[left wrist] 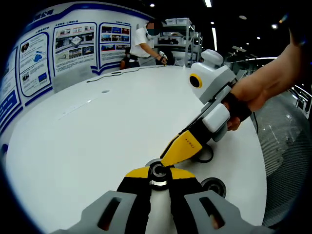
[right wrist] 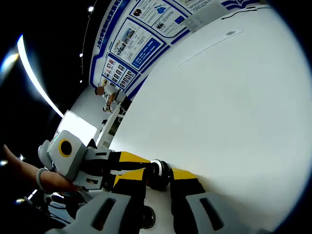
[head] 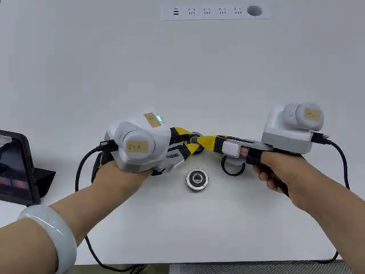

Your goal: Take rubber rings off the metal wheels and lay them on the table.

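Two grippers facing nose to nose above table point(head: 171, 68), near its front edge; open room lying all round, widest on far side. Left gripper point(head: 185, 149) clamping wheel point(left wrist: 158, 171) in narrow jaws, round face looking back along them. Right gripper point(head: 206, 142) pinching same wheel from opposite side, likely on its rubber; pull probably going rightward, away from left. Spare wheel point(head: 197, 178) sitting just nearer front edge. Loose ring point(head: 232, 166) lying under right gripper.

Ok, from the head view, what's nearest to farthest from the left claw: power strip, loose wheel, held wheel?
1. Held wheel, gripped by the left claw.
2. Loose wheel, on the table toward the person.
3. Power strip, far back of the table.
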`<state>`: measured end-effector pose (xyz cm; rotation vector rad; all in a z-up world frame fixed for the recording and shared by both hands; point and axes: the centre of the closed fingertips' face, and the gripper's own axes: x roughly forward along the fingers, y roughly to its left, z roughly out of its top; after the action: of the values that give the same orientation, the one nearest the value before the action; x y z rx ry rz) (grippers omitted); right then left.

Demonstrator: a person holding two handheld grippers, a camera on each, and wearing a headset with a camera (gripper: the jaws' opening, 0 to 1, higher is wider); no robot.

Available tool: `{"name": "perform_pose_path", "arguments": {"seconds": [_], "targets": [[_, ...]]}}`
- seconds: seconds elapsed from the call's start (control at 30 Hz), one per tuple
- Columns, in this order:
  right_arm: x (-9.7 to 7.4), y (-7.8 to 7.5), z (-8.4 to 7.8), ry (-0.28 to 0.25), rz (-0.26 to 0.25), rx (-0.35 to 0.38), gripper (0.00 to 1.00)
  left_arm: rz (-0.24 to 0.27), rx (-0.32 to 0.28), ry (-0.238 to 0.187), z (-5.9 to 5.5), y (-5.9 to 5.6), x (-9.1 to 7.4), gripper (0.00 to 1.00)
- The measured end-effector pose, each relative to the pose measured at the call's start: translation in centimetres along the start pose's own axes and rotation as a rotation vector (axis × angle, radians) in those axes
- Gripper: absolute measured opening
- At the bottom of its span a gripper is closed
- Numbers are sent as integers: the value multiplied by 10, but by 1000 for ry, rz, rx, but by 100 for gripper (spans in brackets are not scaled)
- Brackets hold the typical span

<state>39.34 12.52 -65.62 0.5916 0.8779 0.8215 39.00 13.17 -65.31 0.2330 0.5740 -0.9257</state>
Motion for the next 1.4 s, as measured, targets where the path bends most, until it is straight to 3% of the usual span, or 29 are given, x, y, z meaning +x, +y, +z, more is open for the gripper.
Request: {"name": "perform_pose_path", "arguments": {"seconds": [0.8, 1.4], "targets": [[-6, 5, -6, 36, 36, 22, 20, 0, -1, -5, 0, 0, 0, 13], [-9, 0, -6, 30, 1, 11, 7, 0, -2, -5, 0, 0, 0, 13]]}}
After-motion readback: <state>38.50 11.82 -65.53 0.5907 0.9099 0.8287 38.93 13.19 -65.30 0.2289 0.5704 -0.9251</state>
